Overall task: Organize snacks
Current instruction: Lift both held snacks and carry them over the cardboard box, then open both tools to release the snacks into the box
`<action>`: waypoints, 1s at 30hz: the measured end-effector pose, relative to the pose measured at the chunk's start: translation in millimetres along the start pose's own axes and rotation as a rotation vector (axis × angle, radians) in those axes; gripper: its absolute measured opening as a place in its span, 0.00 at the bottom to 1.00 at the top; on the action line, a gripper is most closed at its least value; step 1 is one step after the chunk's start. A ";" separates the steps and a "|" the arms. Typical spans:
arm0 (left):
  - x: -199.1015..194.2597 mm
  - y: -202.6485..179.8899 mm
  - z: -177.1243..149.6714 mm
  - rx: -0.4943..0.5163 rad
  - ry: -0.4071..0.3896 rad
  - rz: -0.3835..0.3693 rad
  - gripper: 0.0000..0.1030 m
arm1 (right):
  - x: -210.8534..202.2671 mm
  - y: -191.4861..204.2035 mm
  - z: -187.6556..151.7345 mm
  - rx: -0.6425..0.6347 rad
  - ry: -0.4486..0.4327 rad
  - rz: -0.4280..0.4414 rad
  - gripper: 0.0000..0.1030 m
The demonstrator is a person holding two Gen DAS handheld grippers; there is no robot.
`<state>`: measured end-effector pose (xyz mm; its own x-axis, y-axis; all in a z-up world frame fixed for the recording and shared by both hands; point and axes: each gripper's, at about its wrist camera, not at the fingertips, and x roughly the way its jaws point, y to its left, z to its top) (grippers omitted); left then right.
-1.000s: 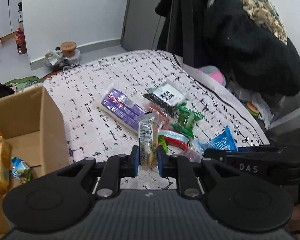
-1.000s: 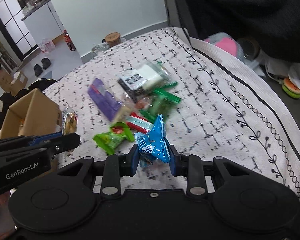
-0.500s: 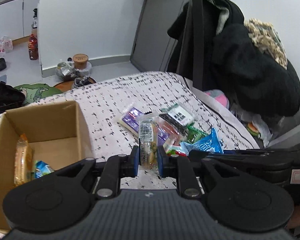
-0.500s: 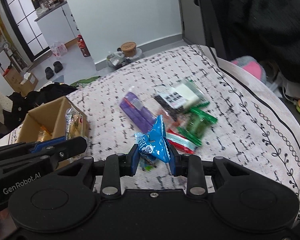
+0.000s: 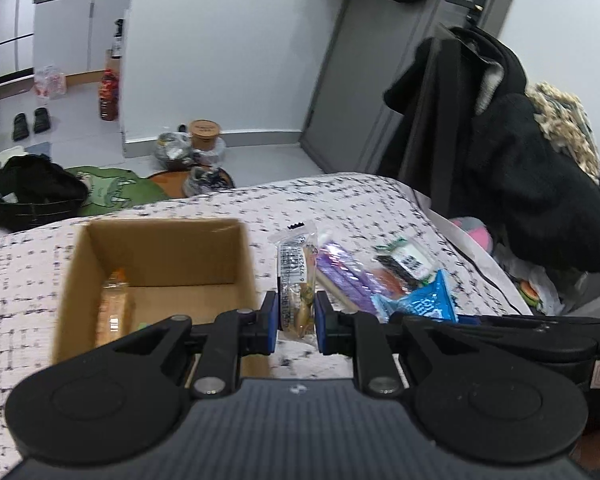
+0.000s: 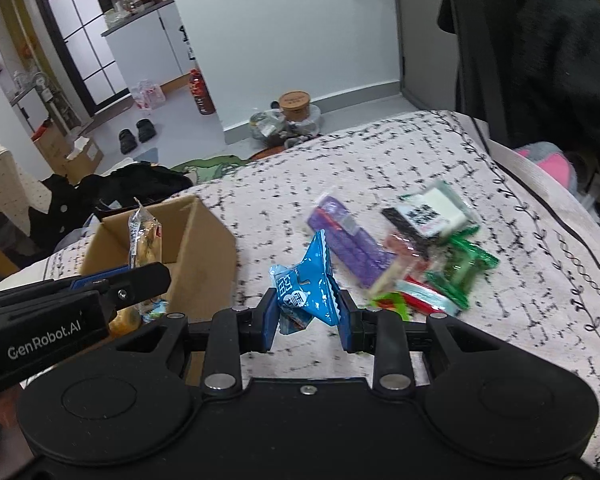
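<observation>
Pinching a clear packet [image 5: 296, 280], left claw [image 5: 297, 320] beside cardboard box [image 5: 156, 240], right claw [image 6: 309, 316] clamping blue packet [image 6: 308, 284], snack pile [image 6: 420, 248] beyond

Both tongs are built in matte black plastic with blue finger pads [image 5: 269, 316], silver screws and round housings; "GenRobot.AI" is printed on the left tongs [image 6: 52, 340].

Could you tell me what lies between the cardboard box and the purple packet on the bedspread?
In the right wrist view, only bare bedspread lies between the cardboard box and the purple packet.
</observation>
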<state>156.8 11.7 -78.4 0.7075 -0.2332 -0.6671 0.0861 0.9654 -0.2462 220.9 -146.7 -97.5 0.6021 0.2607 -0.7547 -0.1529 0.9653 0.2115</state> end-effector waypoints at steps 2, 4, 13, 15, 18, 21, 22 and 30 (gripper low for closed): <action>-4.9 10.3 1.0 -0.006 -0.005 0.022 0.17 | 0.5 8.1 1.1 -0.007 -0.006 0.012 0.29; -9.7 21.4 1.7 -0.016 -0.008 0.046 0.17 | 1.5 18.0 1.6 -0.017 -0.012 0.025 0.29; -17.2 61.4 -1.9 -0.064 -0.004 0.132 0.17 | 7.8 49.1 6.1 -0.050 -0.023 0.062 0.29; -17.2 67.8 -3.3 -0.070 -0.001 0.142 0.17 | 9.1 53.7 7.0 -0.054 -0.025 0.067 0.29; -16.7 76.5 -5.8 -0.081 0.005 0.156 0.17 | 10.9 60.2 8.2 -0.062 -0.026 0.074 0.29; -14.6 84.3 -7.3 -0.096 0.020 0.165 0.17 | 12.5 66.5 8.6 -0.074 -0.025 0.082 0.29; -13.9 86.5 -7.7 -0.102 0.027 0.165 0.18 | 13.1 68.7 8.8 -0.078 -0.024 0.084 0.29; -17.5 93.9 -6.7 -0.151 0.033 0.180 0.21 | 18.4 80.7 9.6 -0.104 -0.020 0.097 0.29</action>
<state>147.8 105.6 -94.6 0.6787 -0.0652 -0.7315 -0.1471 0.9638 -0.2224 227.2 -64.1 -88.3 0.5961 0.3534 -0.7210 -0.2906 0.9320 0.2166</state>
